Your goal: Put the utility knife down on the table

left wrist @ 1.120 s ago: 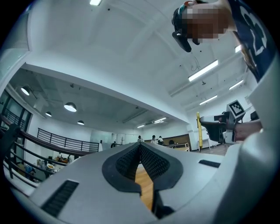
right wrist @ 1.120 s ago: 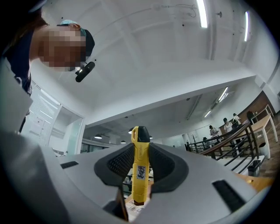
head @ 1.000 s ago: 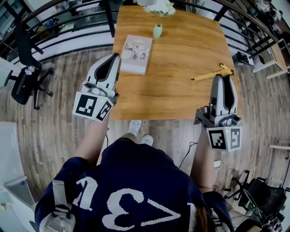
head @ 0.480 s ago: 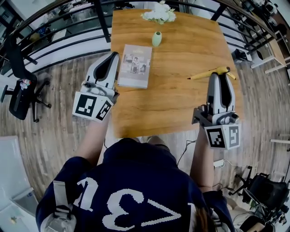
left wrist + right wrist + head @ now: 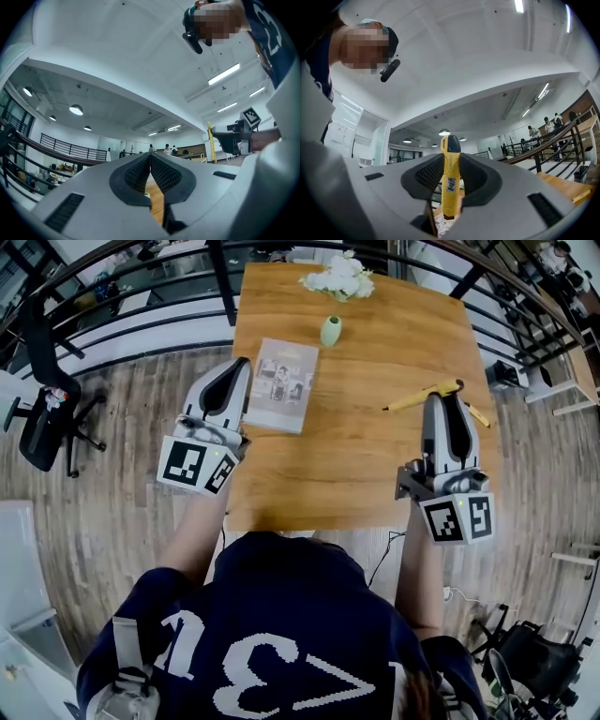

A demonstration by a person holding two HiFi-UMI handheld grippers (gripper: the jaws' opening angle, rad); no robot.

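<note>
The yellow utility knife [image 5: 417,397] is clamped in my right gripper [image 5: 441,396], which is shut on it over the right side of the wooden table [image 5: 375,465]. The knife sticks out leftward from the fingertips, above the tabletop. In the right gripper view the knife [image 5: 450,183] stands upright between the pads of the right gripper [image 5: 450,161], its black tip on top. My left gripper [image 5: 241,365] hovers at the table's left edge, shut and holding nothing. In the left gripper view its pads meet at the tip of the left gripper [image 5: 150,157].
A book [image 5: 284,383] lies on the table's left part, right beside the left gripper. A small green vase [image 5: 330,331] and white flowers [image 5: 339,277] stand at the far end. A thin yellow item [image 5: 477,414] lies near the right edge. An office chair [image 5: 47,399] is at left.
The head view has moved forward over the table. The right gripper, still shut on the knife, has shifted slightly left, inward from the table's right edge. The left gripper has kept its place.
</note>
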